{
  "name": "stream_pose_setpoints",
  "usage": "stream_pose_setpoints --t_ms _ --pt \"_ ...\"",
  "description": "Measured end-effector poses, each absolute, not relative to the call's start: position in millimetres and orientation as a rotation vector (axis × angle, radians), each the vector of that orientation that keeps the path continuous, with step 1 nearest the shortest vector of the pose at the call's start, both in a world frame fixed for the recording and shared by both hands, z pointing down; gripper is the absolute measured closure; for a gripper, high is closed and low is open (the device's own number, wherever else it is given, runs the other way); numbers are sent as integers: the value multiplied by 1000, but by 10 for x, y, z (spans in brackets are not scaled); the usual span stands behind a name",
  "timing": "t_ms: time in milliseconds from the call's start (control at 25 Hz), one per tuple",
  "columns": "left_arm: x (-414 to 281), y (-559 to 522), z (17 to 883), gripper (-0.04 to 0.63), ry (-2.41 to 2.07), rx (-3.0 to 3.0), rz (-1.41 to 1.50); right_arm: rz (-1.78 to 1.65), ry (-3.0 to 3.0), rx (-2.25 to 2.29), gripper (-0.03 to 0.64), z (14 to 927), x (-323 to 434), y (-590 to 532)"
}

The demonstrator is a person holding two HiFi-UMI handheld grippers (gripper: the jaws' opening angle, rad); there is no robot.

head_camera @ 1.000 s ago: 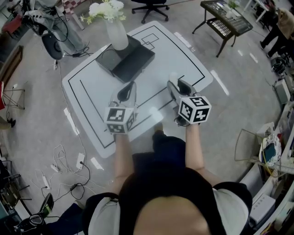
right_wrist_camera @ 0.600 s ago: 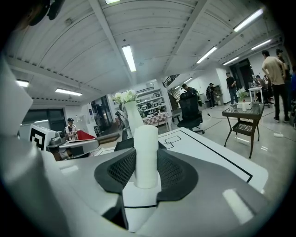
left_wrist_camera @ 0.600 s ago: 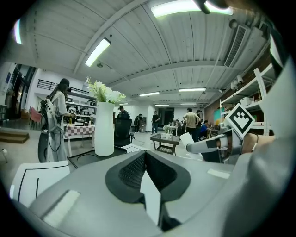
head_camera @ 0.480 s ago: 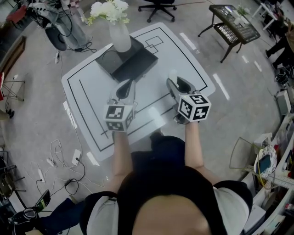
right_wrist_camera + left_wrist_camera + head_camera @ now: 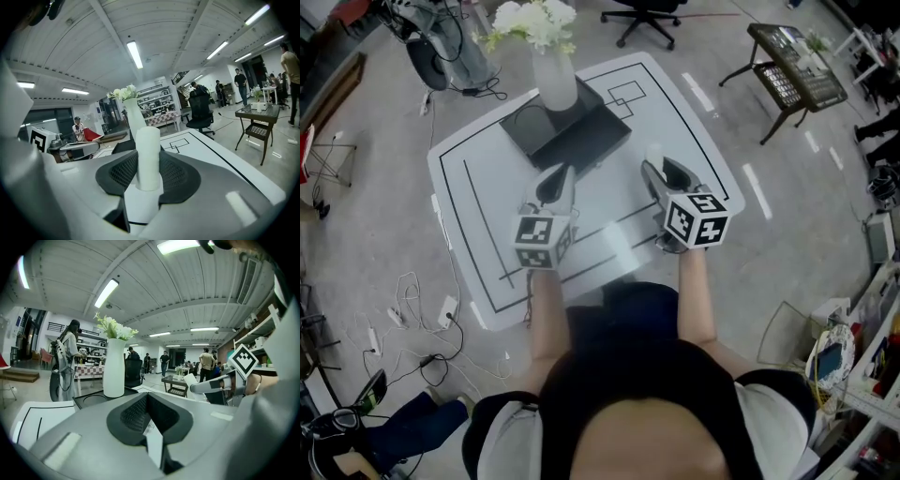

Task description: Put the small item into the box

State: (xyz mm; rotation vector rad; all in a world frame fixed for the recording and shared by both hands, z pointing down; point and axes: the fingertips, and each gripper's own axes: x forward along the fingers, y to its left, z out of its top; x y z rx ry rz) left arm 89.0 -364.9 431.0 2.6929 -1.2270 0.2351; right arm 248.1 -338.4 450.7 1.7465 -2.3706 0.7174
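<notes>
A small white cylinder (image 5: 653, 156) stands upright between the jaws of my right gripper (image 5: 661, 168), which is shut on it above the white table (image 5: 478, 187). In the right gripper view the cylinder (image 5: 148, 154) fills the gap between the dark pads. My left gripper (image 5: 560, 176) hovers to its left with its jaws together and nothing in them (image 5: 147, 411). The black box (image 5: 572, 131) lies beyond both grippers at the table's far side, with a white vase of flowers (image 5: 555, 82) on its far corner. From the left gripper view I see the vase (image 5: 114, 366) ahead.
A black side table (image 5: 797, 70) stands on the floor at the right and an office chair (image 5: 652, 14) behind the table. Cables and a power strip (image 5: 441, 314) lie on the floor at the left. Several people stand far back (image 5: 206, 363).
Both grippers hold the same places over the table and the cylinder stays gripped. Only the head view has drifted a little, showing more floor at the right.
</notes>
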Motion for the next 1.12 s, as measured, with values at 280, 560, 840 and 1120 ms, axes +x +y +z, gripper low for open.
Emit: stream_pose_setpoints --t_ms 280,560,840,1120 --pt "843 -3722 4384 584 -1305 2657 261 718 -2410 1681 474 4577 2481 -3582" --pt "738 -3799 4433 584 -1368 2623 282 723 -2441 1622 474 4623 2399 -3716" --pt "678 -3824 4489 584 -1379 2608 308 740 -2432 1614 474 4687 2378 -3776" --pt "606 -3827 4533 584 -1398 2591 308 758 -2423 1624 474 4723 2364 -3773"
